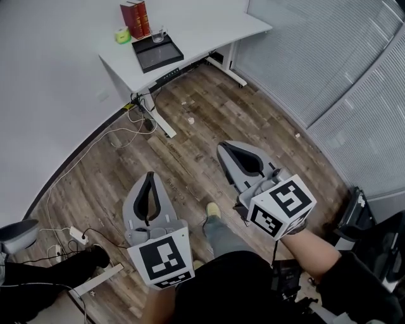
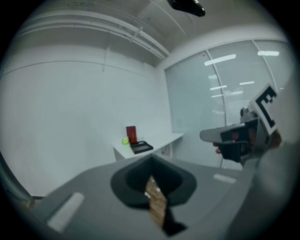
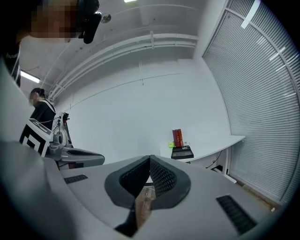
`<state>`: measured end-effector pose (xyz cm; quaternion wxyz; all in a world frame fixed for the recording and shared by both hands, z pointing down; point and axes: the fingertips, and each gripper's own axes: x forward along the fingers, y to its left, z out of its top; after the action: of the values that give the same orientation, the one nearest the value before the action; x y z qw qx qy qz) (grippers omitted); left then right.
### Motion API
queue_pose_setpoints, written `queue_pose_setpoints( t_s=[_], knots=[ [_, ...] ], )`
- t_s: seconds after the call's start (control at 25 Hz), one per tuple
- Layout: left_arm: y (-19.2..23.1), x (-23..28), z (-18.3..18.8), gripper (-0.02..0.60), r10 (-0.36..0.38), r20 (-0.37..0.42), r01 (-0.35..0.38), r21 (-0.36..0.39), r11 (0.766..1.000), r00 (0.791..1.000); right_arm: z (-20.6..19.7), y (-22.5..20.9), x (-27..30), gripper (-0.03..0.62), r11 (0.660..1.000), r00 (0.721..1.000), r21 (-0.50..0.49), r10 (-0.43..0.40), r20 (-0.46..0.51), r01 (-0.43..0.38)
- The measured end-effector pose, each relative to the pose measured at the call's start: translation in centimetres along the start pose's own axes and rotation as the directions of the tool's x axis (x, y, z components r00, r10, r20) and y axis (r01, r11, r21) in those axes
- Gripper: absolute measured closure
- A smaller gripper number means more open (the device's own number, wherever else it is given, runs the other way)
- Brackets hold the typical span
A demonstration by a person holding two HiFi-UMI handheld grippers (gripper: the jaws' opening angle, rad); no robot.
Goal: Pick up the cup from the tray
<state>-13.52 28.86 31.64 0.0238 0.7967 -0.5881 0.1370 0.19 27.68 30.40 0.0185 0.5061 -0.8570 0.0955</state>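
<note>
The cup (image 1: 157,34) is standing far off on the white tabletop (image 1: 209,28), at the far end of the black tray (image 1: 158,56). Whether it is sitting inside the rim or just behind it is too small to tell. Red books (image 1: 136,18) and a small green object (image 1: 122,36) are standing just beside that end of the tray. In the left gripper view the tray and books are showing as a blur and the cup cannot be picked out; in the right gripper view it is hard to make out too.

The left gripper (image 1: 150,175) is hanging over the wooden floor (image 1: 190,152) with its fingers pressed together, nothing between them. The right gripper (image 1: 223,147) is doing the same, closed and empty. Both are pointing toward the tabletop, well apart from it, with the cup lying far beyond both sets of fingertips. The person's arms are being cut off at the head view's lower edge.
</note>
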Motion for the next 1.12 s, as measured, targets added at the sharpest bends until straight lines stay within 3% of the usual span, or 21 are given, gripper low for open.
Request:
queue_pose_setpoints(
  t_s=[0.6,1.12],
  knots=[
    [-0.6,7.3,1.6,0.580,0.025,-0.053,-0.025,0.003,1.000,0.998,0.5,-6.2,5.0,0.580,0.998,0.999,0.056,0.031,-0.023,-0.030],
    [-2.2,13.1,4.2,0.580,0.064,-0.045,-0.064,-0.005,0.998,0.997,1.9,-12.1,8.5,0.580,0.995,0.997,0.072,0.069,-0.019,-0.067]
  ],
)
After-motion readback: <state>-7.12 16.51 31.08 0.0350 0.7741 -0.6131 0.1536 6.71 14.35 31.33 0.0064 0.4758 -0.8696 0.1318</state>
